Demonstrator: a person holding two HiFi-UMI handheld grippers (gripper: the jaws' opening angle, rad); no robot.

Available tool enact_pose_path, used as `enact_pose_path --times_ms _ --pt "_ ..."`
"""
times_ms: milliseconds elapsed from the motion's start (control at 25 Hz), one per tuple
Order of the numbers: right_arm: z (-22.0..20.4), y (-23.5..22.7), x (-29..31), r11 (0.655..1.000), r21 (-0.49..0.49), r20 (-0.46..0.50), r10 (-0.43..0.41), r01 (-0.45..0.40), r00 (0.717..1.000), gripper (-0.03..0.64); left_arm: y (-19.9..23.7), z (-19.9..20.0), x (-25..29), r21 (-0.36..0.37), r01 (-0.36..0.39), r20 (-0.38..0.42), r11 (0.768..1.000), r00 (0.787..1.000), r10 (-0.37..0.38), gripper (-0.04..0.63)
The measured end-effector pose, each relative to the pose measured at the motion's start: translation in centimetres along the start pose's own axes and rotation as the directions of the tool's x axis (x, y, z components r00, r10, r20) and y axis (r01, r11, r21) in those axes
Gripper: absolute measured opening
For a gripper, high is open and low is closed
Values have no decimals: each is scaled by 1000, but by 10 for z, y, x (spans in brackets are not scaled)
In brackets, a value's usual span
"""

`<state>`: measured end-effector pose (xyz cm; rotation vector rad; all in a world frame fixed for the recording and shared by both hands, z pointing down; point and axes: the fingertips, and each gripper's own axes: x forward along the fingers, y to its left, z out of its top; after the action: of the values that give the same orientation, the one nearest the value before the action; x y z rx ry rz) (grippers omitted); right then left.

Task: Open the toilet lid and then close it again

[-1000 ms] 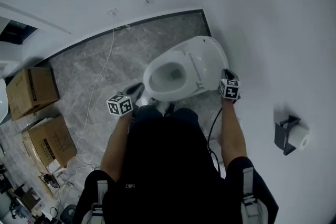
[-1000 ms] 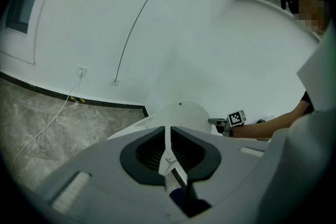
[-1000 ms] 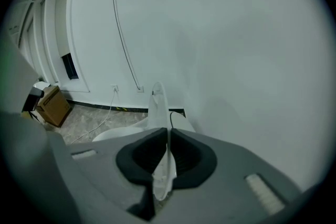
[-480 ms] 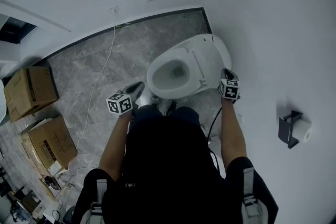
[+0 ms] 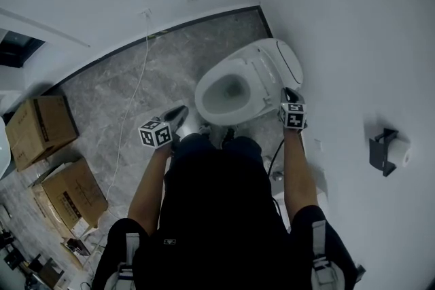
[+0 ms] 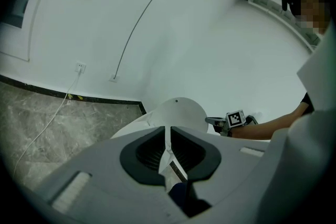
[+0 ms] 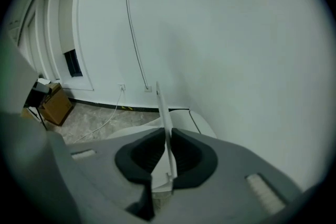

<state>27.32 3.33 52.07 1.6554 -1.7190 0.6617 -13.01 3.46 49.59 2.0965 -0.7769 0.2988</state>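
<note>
The white toilet (image 5: pixel 212 111) stands in the corner with its bowl uncovered. Its lid (image 5: pixel 289 61) is raised and leans toward the right wall. My right gripper (image 5: pixel 291 100) is at the lid's near edge. In the right gripper view the lid (image 7: pixel 164 113) shows edge-on as a thin white blade, and the right gripper (image 7: pixel 169 157) is shut on it. My left gripper (image 5: pixel 178 115) hangs left of the bowl's front, just apart from it. In the left gripper view the left gripper (image 6: pixel 169 152) is shut to a thin slit and holds nothing. Beyond it are the round lid (image 6: pixel 178 112) and the right gripper (image 6: pixel 218 122).
Two cardboard boxes (image 5: pixel 37 125) (image 5: pixel 71 193) sit on the grey marble floor at the left. A white cable (image 5: pixel 132 98) runs from a wall socket across the floor. A paper-roll holder (image 5: pixel 389 151) hangs on the right wall. The person's shoes (image 5: pixel 224 136) are at the toilet's front.
The right gripper has shifted slightly, keeping hold of the lid's edge, and more of the lid's inner face shows. The left gripper has drifted a little. The head view has moved too.
</note>
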Motion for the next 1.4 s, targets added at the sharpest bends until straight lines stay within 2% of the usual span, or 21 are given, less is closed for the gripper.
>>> enact_pose_path --times_ms 200,480,920,1000,1200,1400 --pt "-3 35 -3 997 -72 -12 5 -5 1000 38 9 -5 -9 18 32 -32 999 999 -31 41" --pt "-12 79 -8 993 -109 -29 33 -36 999 43 18 -17 -21 23 59 -59 998 997 -58 40" --pt "-28 125 -5 975 -179 -44 124 -130 991 54 23 -34 -13 -18 40 -53 999 998 -41 41" --pt "-31 130 -5 970 -187 -51 146 -153 988 55 17 -35 -4 -30 47 -52 998 997 -49 41" --pt "-37 143 -2 947 -232 -83 208 -222 975 63 -22 -42 28 -25 139 -98 990 985 -141 41" --pt "-44 152 0 915 -279 -130 265 -292 955 66 -45 -45 65 -42 172 -107 984 979 -176 41"
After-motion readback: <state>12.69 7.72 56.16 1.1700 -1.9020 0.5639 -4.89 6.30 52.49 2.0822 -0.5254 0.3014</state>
